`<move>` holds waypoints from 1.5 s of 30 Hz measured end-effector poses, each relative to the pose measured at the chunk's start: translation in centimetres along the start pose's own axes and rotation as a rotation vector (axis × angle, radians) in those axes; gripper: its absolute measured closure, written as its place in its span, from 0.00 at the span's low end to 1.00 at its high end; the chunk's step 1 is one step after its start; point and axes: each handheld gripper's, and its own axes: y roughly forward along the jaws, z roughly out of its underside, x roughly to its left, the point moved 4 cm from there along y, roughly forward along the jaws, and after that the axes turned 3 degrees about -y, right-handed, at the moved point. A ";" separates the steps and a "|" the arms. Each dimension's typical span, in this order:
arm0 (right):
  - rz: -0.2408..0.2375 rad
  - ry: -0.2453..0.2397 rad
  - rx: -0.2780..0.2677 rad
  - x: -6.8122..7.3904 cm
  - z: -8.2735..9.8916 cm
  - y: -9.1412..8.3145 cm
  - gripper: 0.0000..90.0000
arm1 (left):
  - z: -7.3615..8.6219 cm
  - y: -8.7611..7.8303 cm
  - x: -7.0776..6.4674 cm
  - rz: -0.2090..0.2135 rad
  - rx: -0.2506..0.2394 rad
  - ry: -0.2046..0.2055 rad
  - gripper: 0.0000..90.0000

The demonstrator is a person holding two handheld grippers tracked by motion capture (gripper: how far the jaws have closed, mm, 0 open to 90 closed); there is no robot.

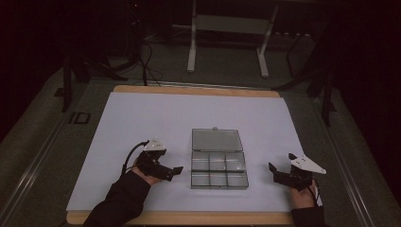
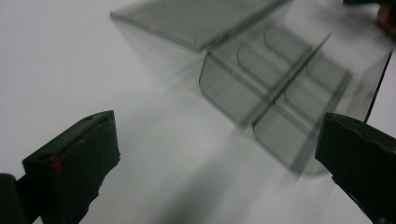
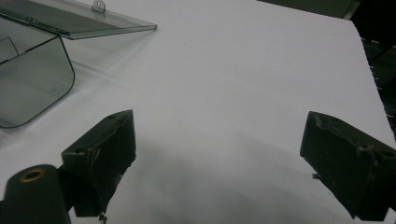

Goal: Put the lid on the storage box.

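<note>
A clear plastic compartment box [image 1: 219, 170] lies open in the middle of the white sheet [image 1: 156, 118], its lid [image 1: 216, 140] folded flat behind it. Its compartments look empty. My left gripper [image 1: 176, 170] rests just left of the box, jaws open and pointing at it. In the left gripper view the box [image 2: 275, 93] fills the upper right, with nothing between the jaws. My right gripper [image 1: 274, 172] is to the right of the box, open, apart from it. In the right gripper view a corner of the box [image 3: 28, 88] and the lid [image 3: 74, 18] sit at the upper left.
The white sheet covers a wooden tabletop [image 1: 189, 218] with bare wood at the front and back edges. Beyond the table stand a white metal frame [image 1: 227, 38] and dark cables [image 1: 146, 61] on the floor.
</note>
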 end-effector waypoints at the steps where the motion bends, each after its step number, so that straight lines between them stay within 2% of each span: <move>1: 0.002 -0.009 0.001 0.1 0.0 0.0 0.11 | -0.8 0.1 0.1 -0.005 -0.004 -0.008 0.01; 4: 0.003 -0.010 0.001 0.1 0.0 0.0 0.11 | -1.3 0.3 0.2 -0.020 -0.005 -0.010 0.01; 6: 0.003 -0.014 0.005 0.1 0.0 0.0 0.11 | -3.0 0.9 0.3 -0.023 -0.014 -0.016 0.01; 11: 0.004 -0.015 0.005 0.1 0.0 0.0 0.11 | -4.4 1.5 0.3 -0.017 -0.027 -0.022 0.02; 15: 0.005 -0.018 0.006 0.2 0.0 0.1 0.11 | -5.3 2.3 0.2 -0.028 -0.029 -0.020 0.02; 19: 0.004 -0.020 0.006 0.2 0.0 0.0 0.11 | -6.1 3.6 0.6 -0.031 -0.021 -0.059 0.02; 25: 0.002 -0.018 0.003 0.2 0.0 0.0 0.11 | -7.2 5.9 1.2 -0.090 0.014 -0.112 0.02; 29: 0.000 -0.019 0.004 0.2 0.0 0.0 0.11 | -8.0 7.2 1.1 -0.105 0.028 -0.137 0.02; 32: -0.001 -0.017 0.004 0.1 0.0 0.0 0.11 | -8.2 8.2 1.1 -0.109 0.043 -0.169 0.02; 33: -0.001 -0.017 0.004 0.1 0.0 0.0 0.11 | -8.2 8.5 1.0 -0.094 0.048 -0.182 0.02; 35: -0.002 -0.017 0.001 0.1 0.0 0.0 0.12 | -8.0 9.0 1.0 -0.099 0.055 -0.196 0.02; 36: -0.002 -0.016 0.001 0.1 0.0 0.0 0.11 | -7.8 9.5 1.1 -0.089 0.066 -0.218 0.02; 39: -0.004 -0.016 0.003 0.1 0.0 0.0 0.12 | -7.5 10.0 1.3 -0.088 0.074 -0.231 0.02; 40: -0.003 -0.017 0.002 0.1 0.0 0.0 0.12 | -7.3 10.2 1.4 -0.084 0.063 -0.245 0.06; 45: -0.004 -0.016 0.002 0.1 0.0 0.0 0.12 | -7.0 10.6 1.9 -0.069 0.058 -0.261 0.10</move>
